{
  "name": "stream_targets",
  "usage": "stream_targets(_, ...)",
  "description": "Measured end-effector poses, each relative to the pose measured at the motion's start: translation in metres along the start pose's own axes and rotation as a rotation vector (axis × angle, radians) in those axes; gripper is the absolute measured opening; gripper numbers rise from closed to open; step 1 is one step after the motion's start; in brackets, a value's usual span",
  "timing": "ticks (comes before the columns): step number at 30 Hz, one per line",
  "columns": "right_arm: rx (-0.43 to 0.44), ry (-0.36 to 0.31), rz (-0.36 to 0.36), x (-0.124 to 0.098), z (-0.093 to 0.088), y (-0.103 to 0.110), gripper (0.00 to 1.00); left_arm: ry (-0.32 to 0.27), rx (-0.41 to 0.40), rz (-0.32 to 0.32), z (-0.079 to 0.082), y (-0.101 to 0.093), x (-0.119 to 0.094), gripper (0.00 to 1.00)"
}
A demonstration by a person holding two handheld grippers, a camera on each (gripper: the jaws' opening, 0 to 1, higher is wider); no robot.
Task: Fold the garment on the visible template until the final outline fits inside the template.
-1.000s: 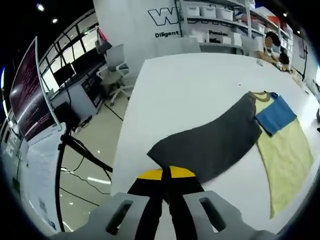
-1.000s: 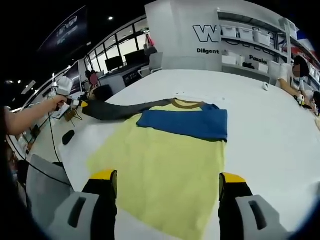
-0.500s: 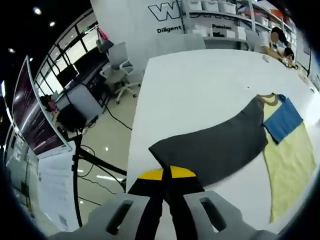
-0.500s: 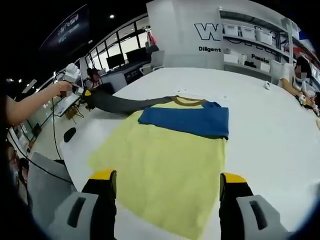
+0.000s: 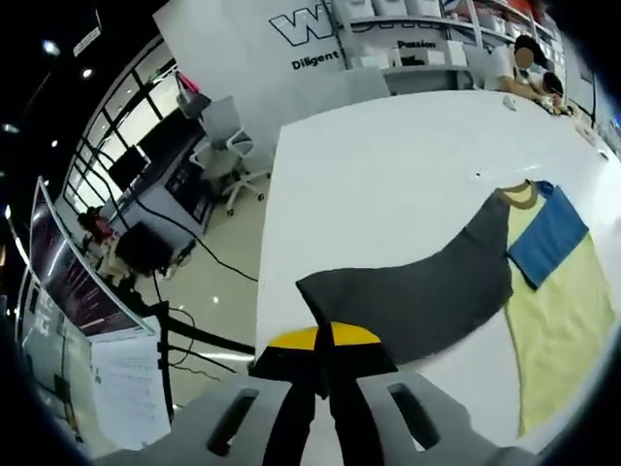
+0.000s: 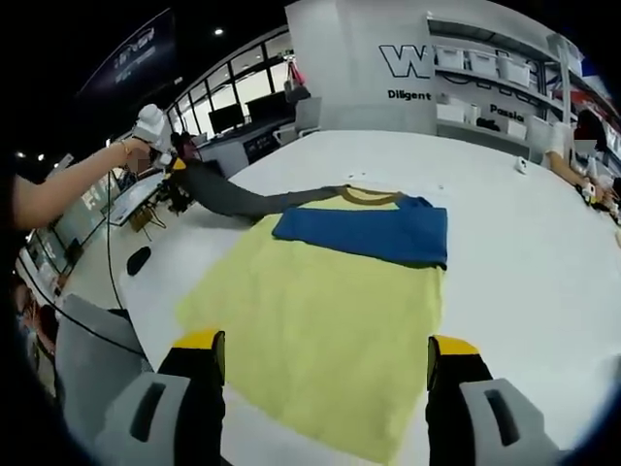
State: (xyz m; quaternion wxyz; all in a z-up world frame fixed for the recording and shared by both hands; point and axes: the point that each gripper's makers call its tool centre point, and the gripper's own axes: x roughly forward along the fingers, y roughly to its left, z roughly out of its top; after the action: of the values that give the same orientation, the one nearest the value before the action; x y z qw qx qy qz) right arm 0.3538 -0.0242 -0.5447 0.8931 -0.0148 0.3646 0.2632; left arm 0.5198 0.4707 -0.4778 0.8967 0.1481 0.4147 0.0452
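Note:
A yellow shirt [image 6: 320,320] lies flat on the white table [image 6: 524,243], its blue sleeve [image 6: 364,231] folded across the chest below the brown collar [image 6: 367,197]. The dark grey sleeve [image 5: 417,296] is stretched out to the side and lifted at its end. My left gripper [image 5: 322,342] is shut on that sleeve's cuff; in the right gripper view a hand holds the left gripper [image 6: 163,148] raised above the table's left edge. My right gripper [image 6: 318,359] hangs open over the shirt's near hem, holding nothing.
An office chair [image 5: 225,131] and desks with monitors [image 5: 146,160] stand beyond the table's left side. Cables run over the floor [image 5: 209,291]. People sit at the table's far end [image 6: 582,146]. Shelves with white boxes [image 6: 485,73] line the back wall.
My left gripper has risen with the grey sleeve's cuff, so the sleeve now slopes up off the table. The right gripper and the shirt body have stayed put.

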Motion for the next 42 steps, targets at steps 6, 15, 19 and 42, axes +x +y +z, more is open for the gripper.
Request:
stream_targets(6, -0.01, 0.004, 0.016, 0.0, -0.003, 0.005, 0.85, -0.025, 0.059, -0.061, 0.025, -0.04, -0.011, 0.04)
stream_targets(15, -0.005, 0.001, 0.021, -0.003, -0.006, 0.004, 0.86, -0.085, 0.117, -0.138, 0.068, -0.099, -0.029, 0.04)
stream_targets(19, -0.006, 0.004, 0.022, -0.005, -0.007, 0.004, 0.86, -0.119, 0.14, -0.17, 0.09, -0.123, -0.035, 0.04)
stream_targets(42, 0.009, 0.001, 0.023, -0.005, -0.013, -0.002, 0.88, -0.168, 0.283, -0.369, 0.126, -0.264, -0.045, 0.04)
